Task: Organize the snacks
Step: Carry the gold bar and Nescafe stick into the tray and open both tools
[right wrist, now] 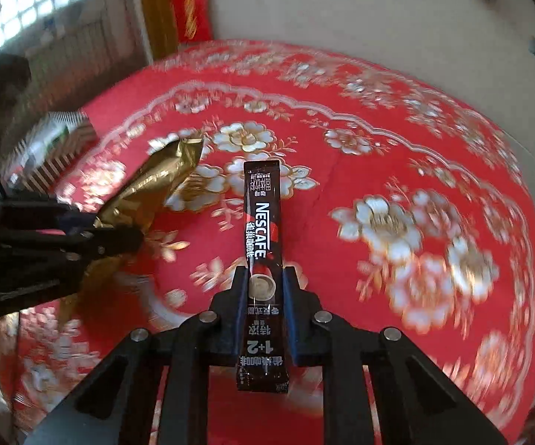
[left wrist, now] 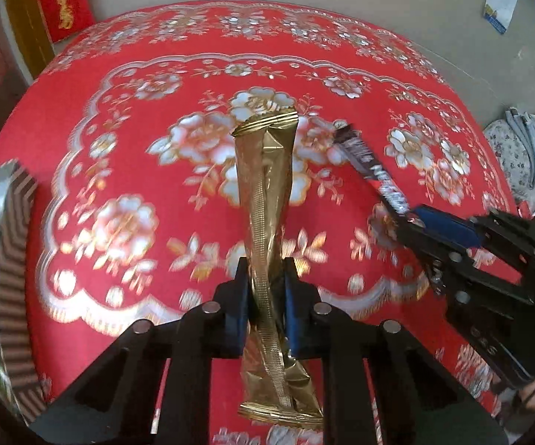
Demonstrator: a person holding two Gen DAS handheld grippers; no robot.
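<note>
My left gripper [left wrist: 266, 272] is shut on a long gold foil packet [left wrist: 265, 185] and holds it upright above the red floral tablecloth [left wrist: 156, 74]. The gold packet [right wrist: 156, 181] and the left gripper [right wrist: 119, 237] also show at the left of the right wrist view. My right gripper [right wrist: 265, 278] is shut on a dark brown Nescafe stick sachet [right wrist: 261, 222], held above the cloth [right wrist: 378, 129]. In the left wrist view the right gripper [left wrist: 408, 222] is at the right with the sachet [left wrist: 371, 167] sticking out up-left.
A striped brown-and-white box [left wrist: 7, 259] with green print stands at the table's left edge; it also shows in the right wrist view [right wrist: 52, 141]. A red hanging [left wrist: 63, 3] is on the wall behind. Floral bedding [left wrist: 519, 155] lies off the right edge.
</note>
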